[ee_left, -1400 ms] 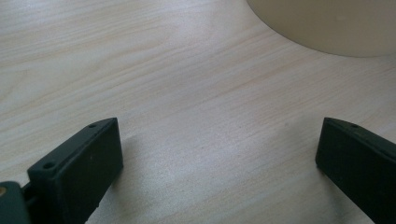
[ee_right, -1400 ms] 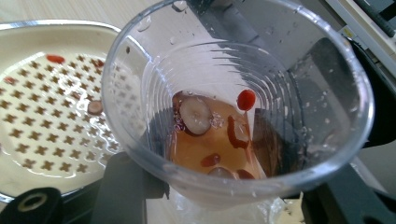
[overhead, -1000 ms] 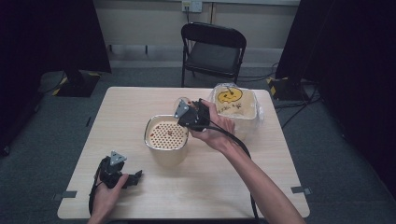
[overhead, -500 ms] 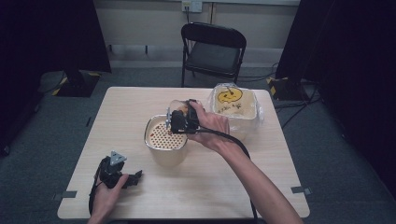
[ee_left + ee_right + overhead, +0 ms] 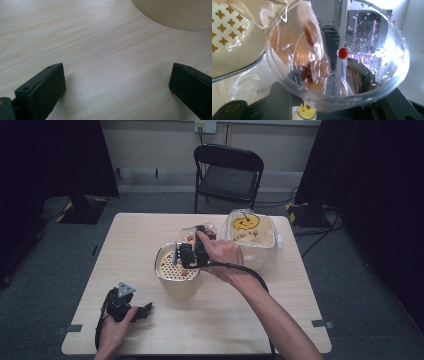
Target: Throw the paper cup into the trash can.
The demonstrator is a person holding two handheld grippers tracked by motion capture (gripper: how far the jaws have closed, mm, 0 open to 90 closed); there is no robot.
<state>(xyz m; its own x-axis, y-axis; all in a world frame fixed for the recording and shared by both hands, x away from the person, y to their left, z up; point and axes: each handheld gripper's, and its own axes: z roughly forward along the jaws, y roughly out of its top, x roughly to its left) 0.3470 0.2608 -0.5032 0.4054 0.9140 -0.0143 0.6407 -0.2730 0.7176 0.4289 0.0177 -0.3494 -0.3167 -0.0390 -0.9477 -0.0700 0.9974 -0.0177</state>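
Holding a clear plastic cup (image 5: 196,231) tight between its jaws, the right gripper (image 5: 192,251) tips it over a cream pot (image 5: 178,275) with a holey tray inside. In the right gripper view the cup (image 5: 337,57) is wet and lies on its side, with one small red bead (image 5: 343,53) stuck inside. The left gripper (image 5: 131,307) rests on the wooden table (image 5: 250,320), near the front left corner, with its jaws wide apart and nothing between them. A tub with a smiley face (image 5: 250,232) sits just behind the right hand (image 5: 224,257).

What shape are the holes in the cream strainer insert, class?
Small cross-shaped cut-outs in rows across the cream strainer insert, clearest in the right gripper view.
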